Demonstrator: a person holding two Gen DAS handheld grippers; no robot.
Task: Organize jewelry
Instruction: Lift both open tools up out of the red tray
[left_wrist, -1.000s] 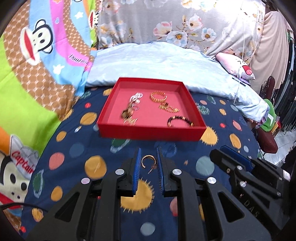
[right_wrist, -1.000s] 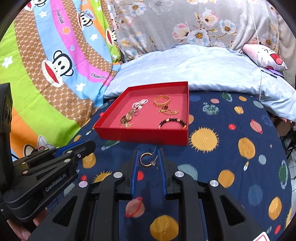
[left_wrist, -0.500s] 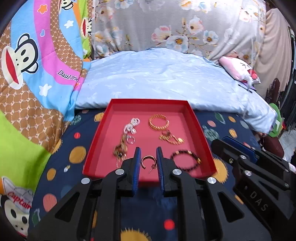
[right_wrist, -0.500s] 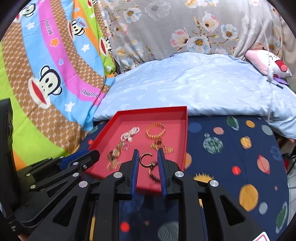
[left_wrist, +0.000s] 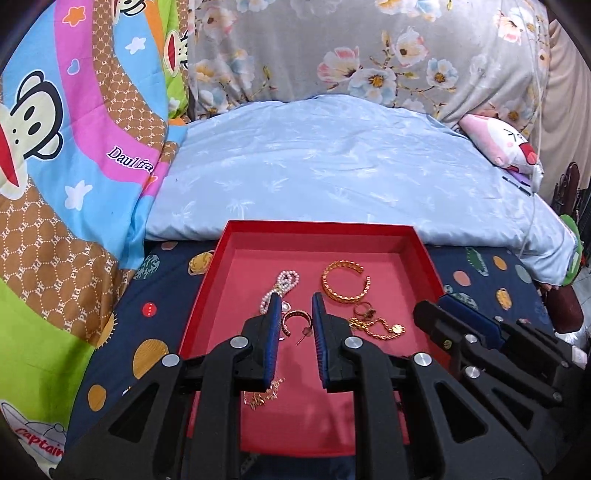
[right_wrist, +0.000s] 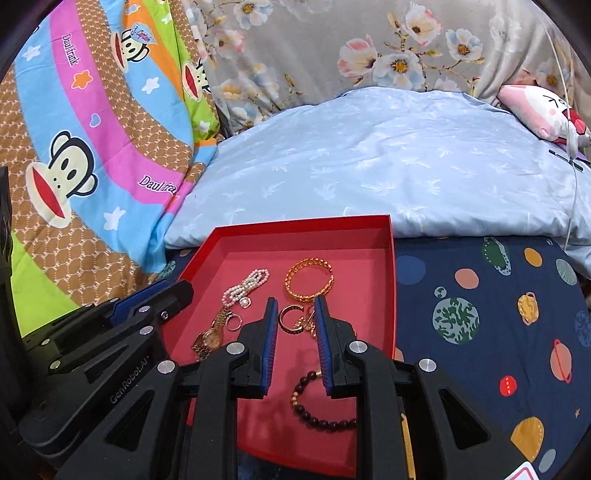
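Note:
My left gripper (left_wrist: 294, 306) is shut on a gold hoop earring (left_wrist: 295, 320) and hangs over the red tray (left_wrist: 317, 230). My right gripper (right_wrist: 295, 310) is shut on a second gold hoop earring (right_wrist: 290, 320), over the same tray (right_wrist: 392, 280). In the tray lie a gold cuff bracelet (left_wrist: 345, 282), a pearl bracelet (left_wrist: 282, 284), a gold chain (left_wrist: 376, 326), a gold watch (right_wrist: 212, 334), a small ring (right_wrist: 233, 323) and a dark bead bracelet (right_wrist: 317, 413). Each gripper shows at the edge of the other's view: the right one (left_wrist: 491, 339), the left one (right_wrist: 122, 325).
The tray rests on a navy planet-print bedspread (right_wrist: 480, 314). Behind it lies a pale blue quilt (left_wrist: 332, 166), with a monkey-print blanket (left_wrist: 55, 147) to the left, a floral pillow (left_wrist: 369, 55) at the back and a pink plush toy (left_wrist: 506, 144) at the right.
Both grippers have carried their earrings forward from in front of the tray to over its floor. The tray now fills the lower middle of both views.

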